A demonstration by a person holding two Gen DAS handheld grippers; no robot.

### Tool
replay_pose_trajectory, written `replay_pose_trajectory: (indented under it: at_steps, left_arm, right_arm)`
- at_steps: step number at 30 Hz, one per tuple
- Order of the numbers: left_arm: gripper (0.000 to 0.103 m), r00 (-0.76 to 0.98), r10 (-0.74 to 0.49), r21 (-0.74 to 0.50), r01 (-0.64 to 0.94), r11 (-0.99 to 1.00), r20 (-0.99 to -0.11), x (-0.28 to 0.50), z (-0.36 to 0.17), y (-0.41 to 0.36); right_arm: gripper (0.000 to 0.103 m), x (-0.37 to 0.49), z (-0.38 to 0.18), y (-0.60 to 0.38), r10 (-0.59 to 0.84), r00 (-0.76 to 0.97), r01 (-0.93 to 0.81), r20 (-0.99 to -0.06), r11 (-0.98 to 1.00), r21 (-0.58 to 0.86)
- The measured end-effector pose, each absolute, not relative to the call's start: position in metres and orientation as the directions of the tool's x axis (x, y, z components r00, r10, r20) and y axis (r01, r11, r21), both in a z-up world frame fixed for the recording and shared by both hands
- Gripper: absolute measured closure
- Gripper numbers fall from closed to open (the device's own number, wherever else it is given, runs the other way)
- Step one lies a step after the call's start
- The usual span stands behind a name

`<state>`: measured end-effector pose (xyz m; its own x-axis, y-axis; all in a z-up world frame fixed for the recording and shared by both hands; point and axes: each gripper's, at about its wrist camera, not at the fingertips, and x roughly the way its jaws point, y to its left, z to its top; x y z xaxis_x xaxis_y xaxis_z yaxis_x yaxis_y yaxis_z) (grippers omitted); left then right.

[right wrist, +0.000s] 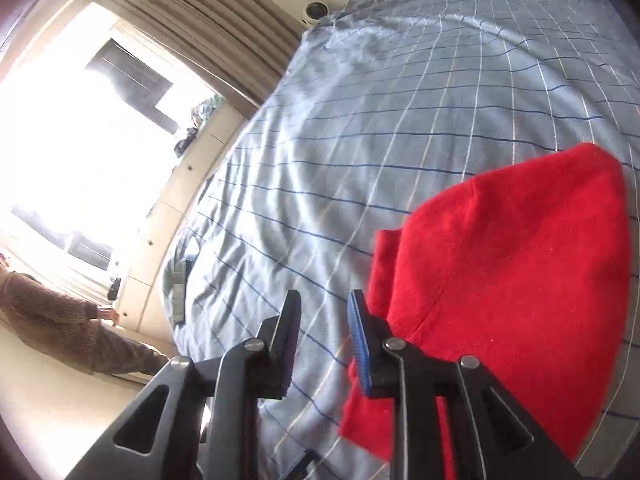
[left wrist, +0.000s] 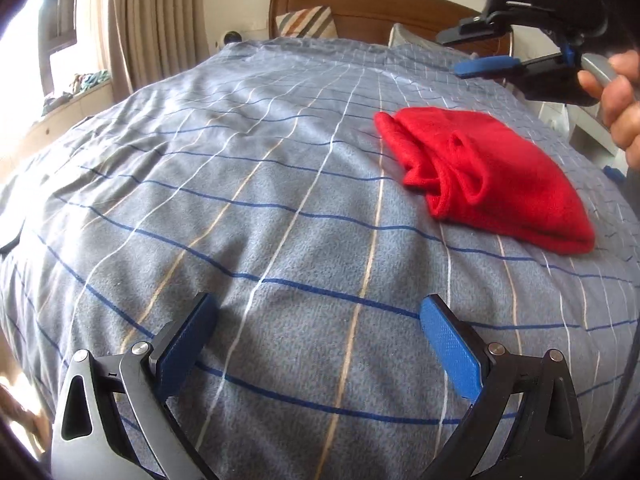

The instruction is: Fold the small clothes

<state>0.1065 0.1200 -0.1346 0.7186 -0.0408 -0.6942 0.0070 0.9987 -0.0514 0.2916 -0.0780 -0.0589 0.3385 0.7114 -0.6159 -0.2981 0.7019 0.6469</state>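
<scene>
Left wrist view: left claw (left wrist: 318, 334) wide open at frame bottom, nothing btwn pads, above plaid bed cover (left wrist: 240, 200). Red garment (left wrist: 492, 176) lies folded on cover, right of centre. Right claw (left wrist: 466, 54) at upper right, above garment, not touching; hand (left wrist: 616, 100) on its handle. Right wrist view: right claw (right wrist: 324, 344) part open w/ narrow gap, empty; garment (right wrist: 508, 280) lower right, just beside right pad. Window (right wrist: 80, 140) at left.

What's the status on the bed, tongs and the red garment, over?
Left tongs wide open, empty, over the bedspread. Right tongs part open, empty, beside the red garment. Garment folded, lying free. Nothing in the way.
</scene>
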Motion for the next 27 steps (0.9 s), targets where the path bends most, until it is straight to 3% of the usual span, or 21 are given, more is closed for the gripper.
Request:
replay_pose_trajectory:
  at_steps: [2, 5, 9, 13, 14, 15, 17, 23, 27]
  left_arm:
    - [0.001, 0.717, -0.046, -0.071, -0.005, 0.997, -0.696, 0.106, -0.134, 0.127]
    - [0.001, 0.715, -0.063, -0.111, -0.021, 0.994, -0.697, 0.108, -0.133, 0.135]
    - [0.001, 0.712, -0.057, -0.116, -0.034, 0.993, -0.7, 0.113, -0.135, 0.133]
    - [0.001, 0.712, -0.04, -0.1, -0.043, 0.994, -0.701, 0.114, -0.137, 0.13]
    - [0.001, 0.713, -0.037, -0.095, -0.042, 0.995, -0.7, 0.112, -0.138, 0.13]
    - [0.001, 0.714, -0.033, -0.088, -0.04, 0.995, -0.7, 0.111, -0.139, 0.129]
    - [0.001, 0.715, -0.023, -0.069, -0.035, 0.997, -0.699, 0.11, -0.139, 0.127]
    - [0.001, 0.714, -0.006, -0.041, -0.031, 0.999, -0.7, 0.111, -0.141, 0.122]
    - [0.001, 0.715, 0.001, -0.028, -0.029, 0.999, -0.699, 0.113, -0.141, 0.117]
  right_arm:
    - [0.071, 0.282, -0.043, -0.093, 0.685, 0.376, -0.324, -0.624, 0.728, 0.604]
    - [0.068, 0.267, -0.031, -0.115, 0.485, 0.469, -0.342, -0.738, 0.87, 0.354]
    - [0.068, 0.257, -0.07, -0.121, 0.343, 0.429, -0.366, -0.836, 0.912, 0.186]
    - [0.063, 0.248, -0.121, -0.078, 0.367, 0.366, -0.434, -0.855, 0.88, 0.191]
    - [0.054, 0.244, -0.126, -0.063, 0.362, 0.389, -0.445, -0.847, 0.879, 0.171]
    - [0.052, 0.239, -0.126, -0.051, 0.346, 0.422, -0.457, -0.838, 0.879, 0.133]
    - [0.053, 0.233, -0.121, -0.037, 0.339, 0.451, -0.485, -0.825, 0.87, 0.093]
    - [0.053, 0.192, -0.076, -0.092, 0.409, 0.501, -0.468, -0.763, 0.869, 0.158]
    - [0.053, 0.178, -0.095, -0.129, 0.374, 0.494, -0.402, -0.785, 0.899, 0.175]
